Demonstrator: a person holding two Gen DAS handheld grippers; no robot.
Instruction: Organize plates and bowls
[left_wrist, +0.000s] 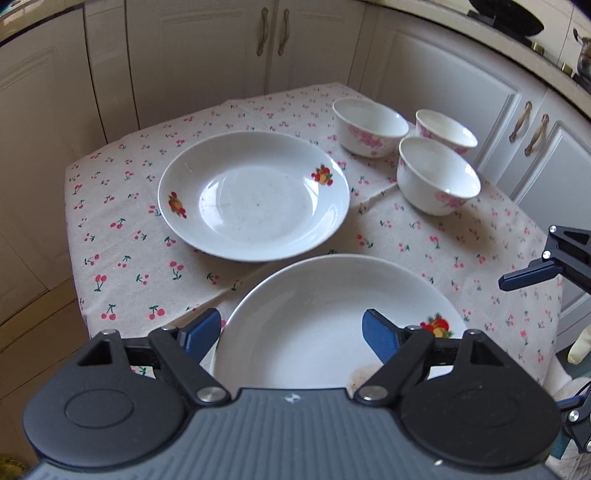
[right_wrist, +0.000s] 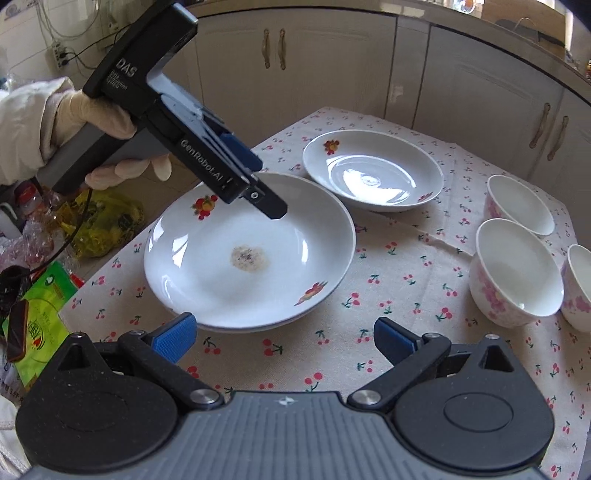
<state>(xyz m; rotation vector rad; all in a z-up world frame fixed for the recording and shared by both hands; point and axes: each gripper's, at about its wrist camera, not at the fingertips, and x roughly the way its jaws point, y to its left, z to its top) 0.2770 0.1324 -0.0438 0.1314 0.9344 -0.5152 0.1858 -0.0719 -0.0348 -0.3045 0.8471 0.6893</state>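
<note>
Left gripper (left_wrist: 291, 328) spread astride near plate (left_wrist: 332, 295) rim, pads clear. Right gripper (right_wrist: 284, 339) spread, empty, over cherry tablecloth (right_wrist: 388, 266). Three bowls (right_wrist: 517, 273) w/ pink flowers beside far plate (right_wrist: 373, 170).

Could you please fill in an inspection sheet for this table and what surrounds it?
Surface: table under a cherry-print cloth, creased near the bowls.
Job's things: near plate, brownish stain at its centre, apparently resting on another plate; far plate alone; three bowls upright, grouped together.
Clutter: yellow bag and green packet beside the table.
Grippers: left gripper open over the near plate's rim, pads not pressing; right gripper open, nothing between its jaws.
Cables: black cable below the gloved hand; wall wiring behind.
Surroundings: cream cabinets.
</note>
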